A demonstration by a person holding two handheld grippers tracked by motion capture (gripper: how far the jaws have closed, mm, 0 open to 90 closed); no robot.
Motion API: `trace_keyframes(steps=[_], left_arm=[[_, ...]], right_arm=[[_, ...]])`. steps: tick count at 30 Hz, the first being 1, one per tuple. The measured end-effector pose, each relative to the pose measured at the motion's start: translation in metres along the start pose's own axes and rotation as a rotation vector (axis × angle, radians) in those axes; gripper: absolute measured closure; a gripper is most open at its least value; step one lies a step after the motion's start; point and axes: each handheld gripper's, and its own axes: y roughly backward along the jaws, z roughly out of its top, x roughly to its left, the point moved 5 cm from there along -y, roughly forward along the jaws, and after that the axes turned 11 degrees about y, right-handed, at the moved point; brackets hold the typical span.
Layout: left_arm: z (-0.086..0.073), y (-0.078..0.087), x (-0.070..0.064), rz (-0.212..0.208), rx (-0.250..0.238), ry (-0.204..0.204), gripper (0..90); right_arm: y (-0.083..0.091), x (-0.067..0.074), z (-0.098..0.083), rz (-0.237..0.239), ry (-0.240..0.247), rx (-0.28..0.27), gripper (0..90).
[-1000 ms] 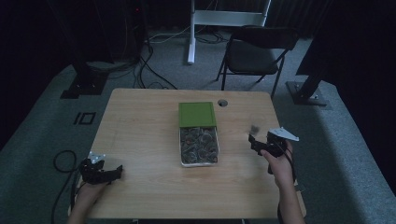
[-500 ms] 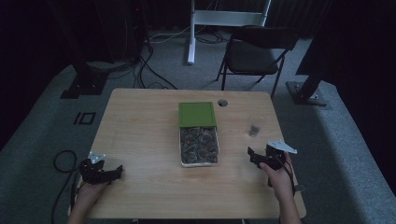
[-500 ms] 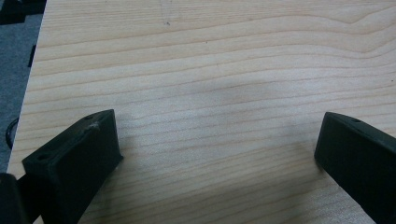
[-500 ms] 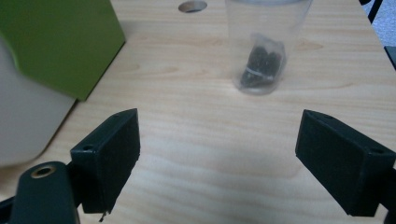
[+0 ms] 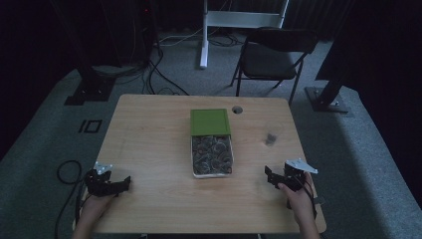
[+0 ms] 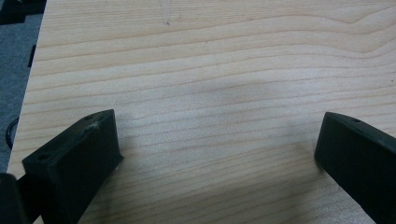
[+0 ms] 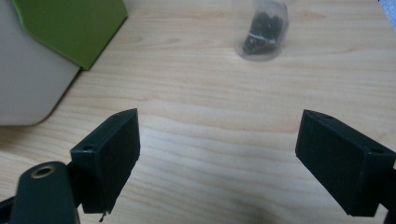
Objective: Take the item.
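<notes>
One broad rectangular table of pale, straight-grained wood (image 5: 149, 149) takes up the middle of the high view, its matt top giving a flat, open work surface. At its centre lies a shallow white plastic tray with rounded corners (image 5: 212, 158), heaped with small dark, tangled pieces too fine to identify; its flat green square lid (image 5: 210, 121) sits just above it in the frame, touching the upper edge and probably slid back to give access to the contents. Near the right edge of the table stands a small clear plastic cup (image 5: 271, 138), also seen at the top of the right gripper view (image 7: 263, 32), holding a little dark clump; it looks placed within easy reach as a receiver. The right gripper (image 5: 272, 178), lower right, points up the table toward that cup, its blocky black jaws spread wide and empty. The left gripper (image 5: 122, 183), lower left, rests over bare wood, equally wide apart and holding nothing.
</notes>
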Motion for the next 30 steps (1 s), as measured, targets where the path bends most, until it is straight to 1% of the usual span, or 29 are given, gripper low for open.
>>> trace_keyframes(steps=[4, 9, 11, 12, 15, 16, 19, 20, 23, 26, 28, 29, 30], left_arm=[[0.000, 0.000, 0.000, 0.000, 0.000, 0.000, 0.5], [0.000, 0.000, 0.000, 0.000, 0.000, 0.000, 0.5], [0.000, 0.000, 0.000, 0.000, 0.000, 0.000, 0.5], [0.000, 0.000, 0.000, 0.000, -0.001, 0.000, 0.5], [0.000, 0.000, 0.000, 0.000, 0.000, 0.000, 0.5], [0.000, 0.000, 0.000, 0.000, 0.000, 0.000, 0.5], [0.000, 0.000, 0.000, 0.000, 0.000, 0.000, 0.5], [0.000, 0.000, 0.000, 0.000, 0.000, 0.000, 0.5], [0.000, 0.000, 0.000, 0.000, 0.000, 0.000, 0.5], [0.000, 0.000, 0.000, 0.000, 0.000, 0.000, 0.5], [0.000, 0.000, 0.000, 0.000, 0.000, 0.000, 0.5], [0.000, 0.000, 0.000, 0.000, 0.000, 0.000, 0.5], [0.000, 0.000, 0.000, 0.000, 0.000, 0.000, 0.5]], right_arm=[[0.001, 0.000, -0.009, 0.002, 0.001, 0.024, 14.0], [0.002, -0.001, -0.016, -0.004, -0.001, 0.036, 14.0], [0.003, 0.000, -0.019, 0.005, 0.005, 0.047, 14.0], [0.003, 0.000, -0.020, 0.005, 0.011, 0.051, 14.0], [0.004, 0.001, -0.024, -0.005, 0.057, 0.071, 14.0], [0.004, 0.001, -0.025, -0.007, 0.062, 0.078, 14.0], [0.005, 0.000, -0.028, -0.006, 0.054, 0.079, 14.0], [0.005, -0.001, -0.030, -0.008, 0.067, 0.089, 14.0], [0.005, -0.002, -0.034, -0.006, 0.079, 0.105, 14.0], [0.005, -0.002, -0.036, -0.004, 0.076, 0.113, 14.0], [0.006, -0.003, -0.038, 0.007, 0.063, 0.121, 14.0], [0.006, -0.003, -0.039, 0.005, 0.061, 0.122, 14.0], [0.007, -0.003, -0.039, 0.007, 0.069, 0.127, 14.0]])
